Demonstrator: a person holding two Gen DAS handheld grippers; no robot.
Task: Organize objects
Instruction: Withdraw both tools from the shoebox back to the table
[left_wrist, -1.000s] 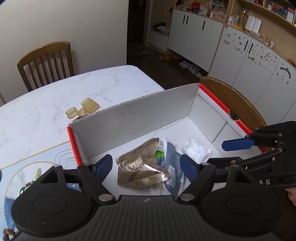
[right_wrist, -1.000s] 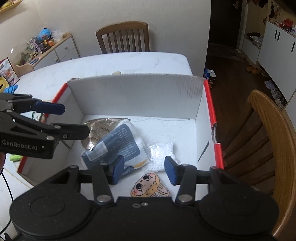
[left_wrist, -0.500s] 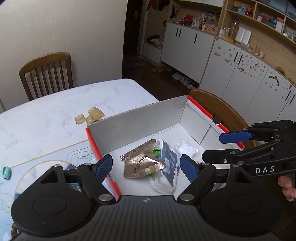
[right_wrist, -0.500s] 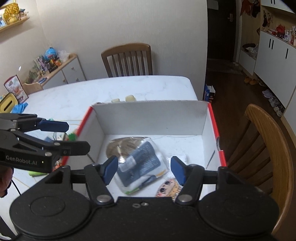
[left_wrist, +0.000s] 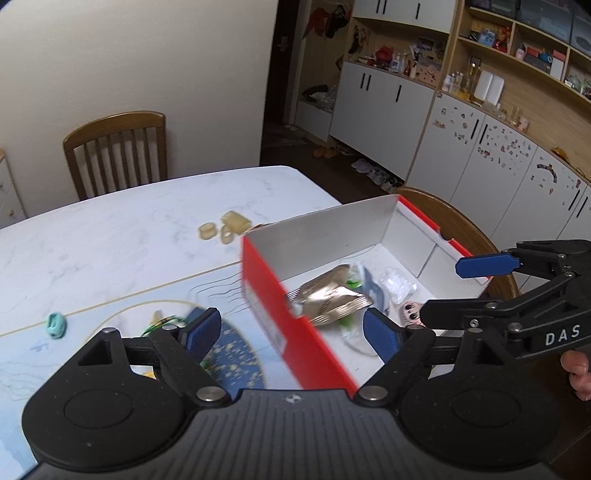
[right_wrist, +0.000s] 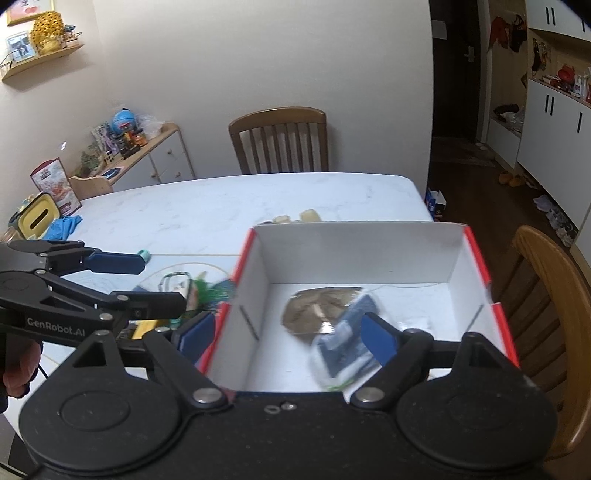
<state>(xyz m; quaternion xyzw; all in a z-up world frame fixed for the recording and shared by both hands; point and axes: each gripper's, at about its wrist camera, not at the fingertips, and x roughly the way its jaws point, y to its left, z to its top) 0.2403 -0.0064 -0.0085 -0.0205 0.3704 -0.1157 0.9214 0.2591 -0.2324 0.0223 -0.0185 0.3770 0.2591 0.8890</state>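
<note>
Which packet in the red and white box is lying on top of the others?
The blue-labelled clear plastic packet; it overlaps the crinkled gold foil packet beneath it.

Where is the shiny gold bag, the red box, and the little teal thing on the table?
shiny gold bag (left_wrist: 328, 299): left wrist view, on the crinkled middle of the bag.
red box (left_wrist: 273, 306): left wrist view, on its red outer side wall.
little teal thing (left_wrist: 56, 325): left wrist view, on its middle.
</note>
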